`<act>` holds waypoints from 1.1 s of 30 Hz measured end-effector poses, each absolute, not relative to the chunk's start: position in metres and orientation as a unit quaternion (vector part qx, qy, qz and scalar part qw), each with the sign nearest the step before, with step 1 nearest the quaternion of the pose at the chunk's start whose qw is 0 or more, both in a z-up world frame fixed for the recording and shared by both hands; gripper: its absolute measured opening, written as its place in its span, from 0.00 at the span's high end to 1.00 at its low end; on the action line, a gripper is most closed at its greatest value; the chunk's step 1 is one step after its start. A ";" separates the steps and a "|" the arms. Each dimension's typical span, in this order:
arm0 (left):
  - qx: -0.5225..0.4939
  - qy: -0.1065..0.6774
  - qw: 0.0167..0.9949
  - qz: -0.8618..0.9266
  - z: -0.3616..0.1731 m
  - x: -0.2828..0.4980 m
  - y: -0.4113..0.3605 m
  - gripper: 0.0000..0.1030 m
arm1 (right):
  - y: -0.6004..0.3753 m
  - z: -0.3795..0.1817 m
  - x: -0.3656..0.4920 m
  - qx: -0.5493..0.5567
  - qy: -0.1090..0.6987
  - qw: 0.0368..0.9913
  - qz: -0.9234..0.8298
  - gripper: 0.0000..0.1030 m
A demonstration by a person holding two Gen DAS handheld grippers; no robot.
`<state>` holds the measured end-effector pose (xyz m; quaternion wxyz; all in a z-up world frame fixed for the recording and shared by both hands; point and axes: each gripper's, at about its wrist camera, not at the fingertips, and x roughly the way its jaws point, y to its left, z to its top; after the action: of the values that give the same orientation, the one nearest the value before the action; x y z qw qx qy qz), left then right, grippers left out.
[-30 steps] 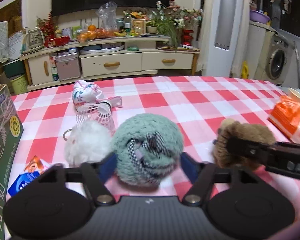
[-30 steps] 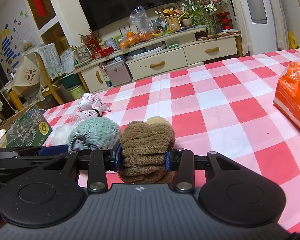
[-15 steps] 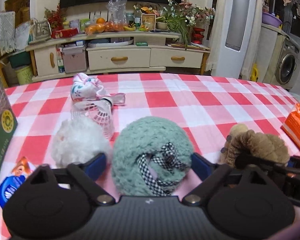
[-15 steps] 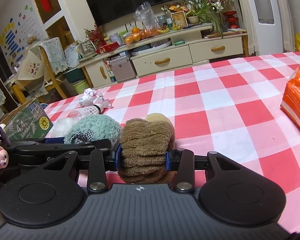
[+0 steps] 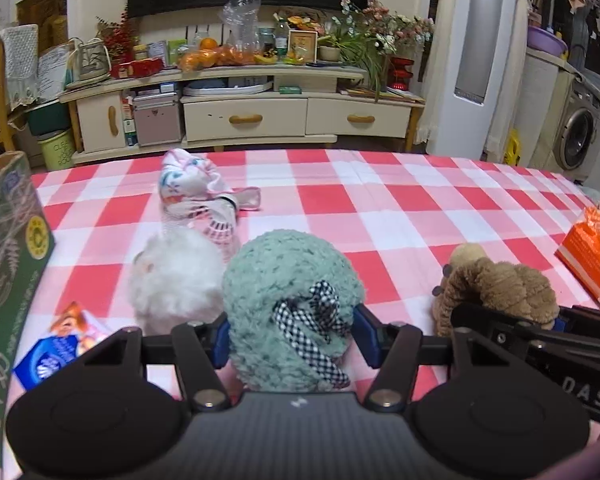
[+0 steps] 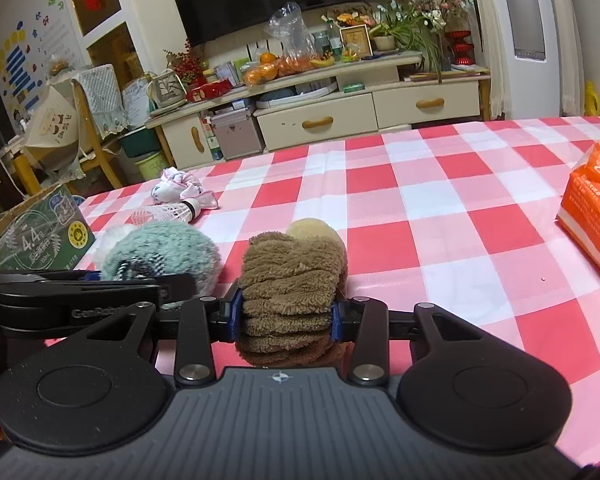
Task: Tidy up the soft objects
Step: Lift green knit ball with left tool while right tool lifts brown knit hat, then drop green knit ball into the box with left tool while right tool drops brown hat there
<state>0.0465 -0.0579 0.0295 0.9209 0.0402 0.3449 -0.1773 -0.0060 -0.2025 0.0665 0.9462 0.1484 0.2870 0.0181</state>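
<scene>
Plush toys (image 5: 292, 300) sit on red-checked tablecloth (image 5: 400, 216) facing cream cabinet (image 5: 244, 116).

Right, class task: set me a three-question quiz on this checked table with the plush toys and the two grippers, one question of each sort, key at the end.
1. True or false: the right gripper is clamped on the brown plush toy.
2. Which toy sits between the left gripper's closing jaws? A) white fluffy toy B) teal plush toy C) shuttlecock
3. Fill in: the orange packet lies on the ____ edge of the right wrist view.

Key
1. True; both pads press into its sides.
2. B
3. Right
</scene>
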 end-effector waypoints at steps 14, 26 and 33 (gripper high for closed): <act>0.015 0.330 0.926 -0.181 0.074 0.020 -0.020 0.43 | -0.193 0.081 -0.013 0.154 0.265 0.952 0.017 0.54; -0.009 0.300 0.937 -0.181 0.113 0.005 0.024 0.43 | -0.165 0.096 -0.027 0.160 0.256 0.953 0.040 0.54; -0.030 0.282 0.947 -0.151 0.130 0.005 0.066 0.43 | -0.129 0.116 -0.025 0.157 0.245 0.953 0.083 0.54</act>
<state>0.0052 0.0658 0.1300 0.9470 -0.0300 0.2822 -0.1506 -0.0245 -0.1287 0.1155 0.9531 0.1569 0.2449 0.0831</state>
